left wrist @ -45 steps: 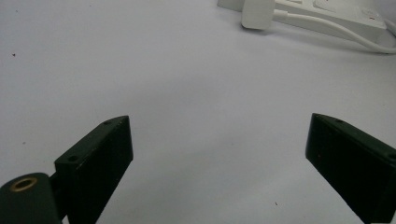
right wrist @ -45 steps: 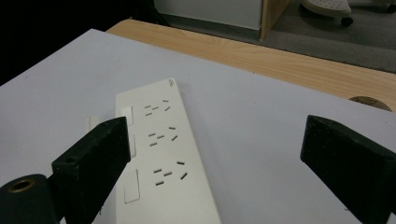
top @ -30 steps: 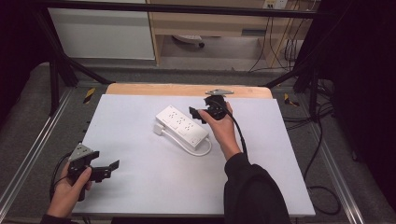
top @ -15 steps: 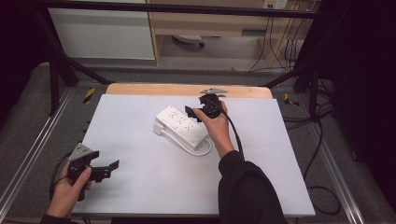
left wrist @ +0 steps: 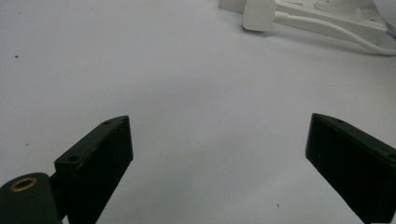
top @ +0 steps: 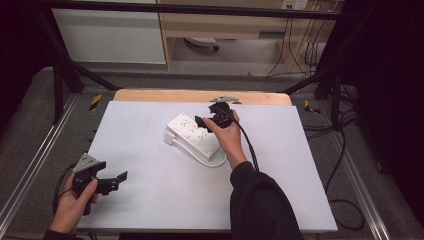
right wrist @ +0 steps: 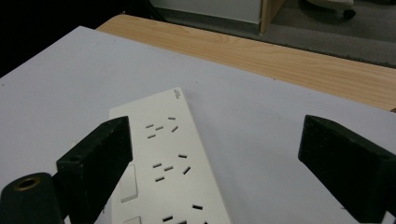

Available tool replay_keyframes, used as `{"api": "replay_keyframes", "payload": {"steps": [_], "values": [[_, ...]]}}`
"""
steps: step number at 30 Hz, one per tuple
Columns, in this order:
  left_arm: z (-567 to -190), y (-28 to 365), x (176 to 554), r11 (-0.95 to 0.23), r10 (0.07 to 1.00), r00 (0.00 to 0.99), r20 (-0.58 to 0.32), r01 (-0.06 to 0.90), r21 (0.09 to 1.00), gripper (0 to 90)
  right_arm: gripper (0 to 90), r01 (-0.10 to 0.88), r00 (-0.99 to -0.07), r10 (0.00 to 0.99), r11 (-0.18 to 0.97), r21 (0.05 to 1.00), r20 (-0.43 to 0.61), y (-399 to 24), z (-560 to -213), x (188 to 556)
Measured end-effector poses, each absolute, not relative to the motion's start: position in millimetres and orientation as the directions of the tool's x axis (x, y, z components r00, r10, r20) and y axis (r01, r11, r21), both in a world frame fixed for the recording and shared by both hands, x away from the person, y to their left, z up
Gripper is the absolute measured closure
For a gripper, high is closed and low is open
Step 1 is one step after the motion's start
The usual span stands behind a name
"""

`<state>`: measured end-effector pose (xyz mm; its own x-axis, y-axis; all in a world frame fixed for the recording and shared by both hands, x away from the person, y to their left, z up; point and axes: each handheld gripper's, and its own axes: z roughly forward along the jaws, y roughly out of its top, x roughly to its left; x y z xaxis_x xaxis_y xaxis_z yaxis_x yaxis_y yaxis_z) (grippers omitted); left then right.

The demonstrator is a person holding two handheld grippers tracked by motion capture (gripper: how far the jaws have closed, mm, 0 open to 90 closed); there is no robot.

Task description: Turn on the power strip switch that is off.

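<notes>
We see a white power strip (top: 194, 137) lying at an angle just above the middle of the high view, on the white surface (top: 150, 210). Its white cord (top: 212, 161) loops along its lower side and its plug (left wrist: 259, 15) lies at its left end. A small grey mark sits near the strip's far end in the right gripper view, too small for us to read. The right claw (top: 204, 121), held by the right hand (top: 227, 135), hangs over the strip's upper end with jaws wide apart. The left claw (top: 119, 179), at the lower left, also stands open, over bare surface well apart from the strip. Wide open room runs along the left, right and bottom edges; a wooden strip (top: 150, 96) borders the top.
</notes>
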<state>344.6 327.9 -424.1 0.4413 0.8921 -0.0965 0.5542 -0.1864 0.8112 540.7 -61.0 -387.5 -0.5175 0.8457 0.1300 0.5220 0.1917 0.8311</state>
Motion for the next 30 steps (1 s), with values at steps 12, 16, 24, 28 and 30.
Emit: {"api": "replay_keyframes", "payload": {"steps": [12, 16, 24, 28, 30], "values": [[-424, 328, 345, -0.185, 0.892, 0.441, -0.098, 0.555, 0.811, 7.5, 44.9, 0.505, -0.566, 0.816, 0.231, 0.832, 0.117, -49, -395, 538], [-424, 328, 345, -0.183, 0.892, 0.44, -0.099, 0.554, 0.812, 7.5, 57.3, 0.5, -0.587, 0.801, 0.244, 0.831, 0.118, -42, -400, 536], [-424, 329, 345, -0.182, 0.892, 0.441, -0.1, 0.554, 0.813, 7.5, 75.3, 0.474, -0.613, 0.785, 0.271, 0.838, 0.093, -33, -408, 533], [-424, 329, 345, -0.182, 0.892, 0.44, -0.1, 0.554, 0.812, 7.5, 81.9, 0.462, -0.622, 0.778, 0.271, 0.844, 0.09, -31, -411, 532], [-424, 329, 345, -0.181, 0.892, 0.44, -0.101, 0.553, 0.813, 7.5, 84.6, 0.458, -0.63, 0.772, 0.279, 0.844, 0.087, -30, -412, 531]]}}
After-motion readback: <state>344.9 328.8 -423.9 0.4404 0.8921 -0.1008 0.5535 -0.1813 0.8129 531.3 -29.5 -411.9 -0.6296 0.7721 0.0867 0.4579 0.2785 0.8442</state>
